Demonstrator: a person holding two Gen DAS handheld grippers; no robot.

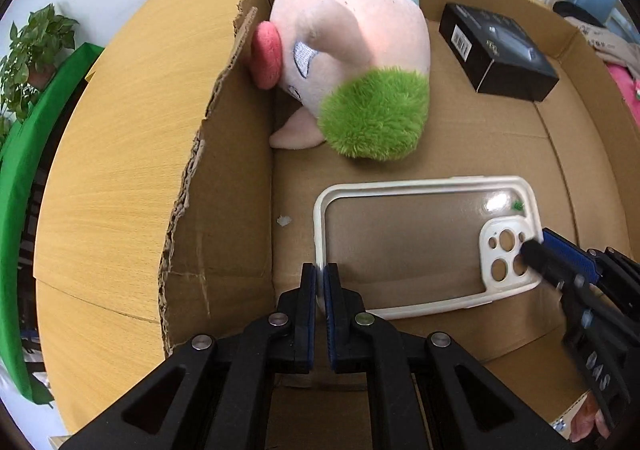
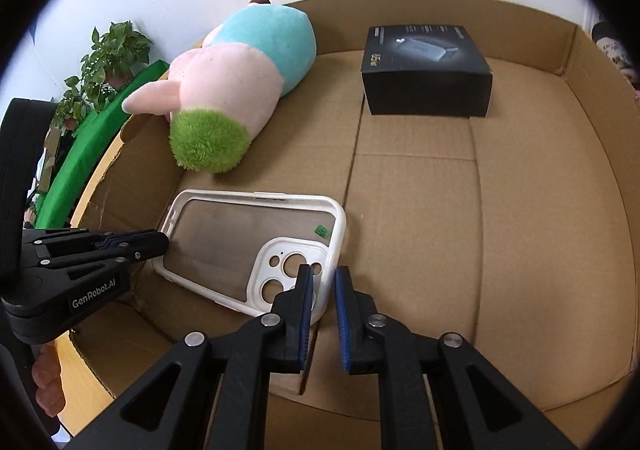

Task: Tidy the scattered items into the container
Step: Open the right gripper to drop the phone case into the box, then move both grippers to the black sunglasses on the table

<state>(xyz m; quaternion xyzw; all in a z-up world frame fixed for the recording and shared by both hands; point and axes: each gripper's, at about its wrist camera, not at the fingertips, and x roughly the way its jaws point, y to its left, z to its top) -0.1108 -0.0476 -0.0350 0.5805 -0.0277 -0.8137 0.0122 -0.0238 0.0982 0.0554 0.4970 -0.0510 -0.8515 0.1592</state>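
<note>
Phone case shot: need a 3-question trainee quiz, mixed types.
1. True or false: the case is inside the carton.
2. Fill in: the ___ gripper is shut on the case's rim.
3. What shares the carton's far end with the plush? A black box; B mug; C book.
Key: 1 true; 2 left gripper; 3 A.

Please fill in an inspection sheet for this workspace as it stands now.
Surface: wooden table under an open cardboard box with a torn side wall.
Job's things: plush toy, black carton and phone case in the box.
Clutter: nothing seen.
Grippers: left tool shut on the case's rim; right tool slightly apart astride the camera-end rim.
Cables: nothing seen.
Surroundings: potted plant, white wall.
</note>
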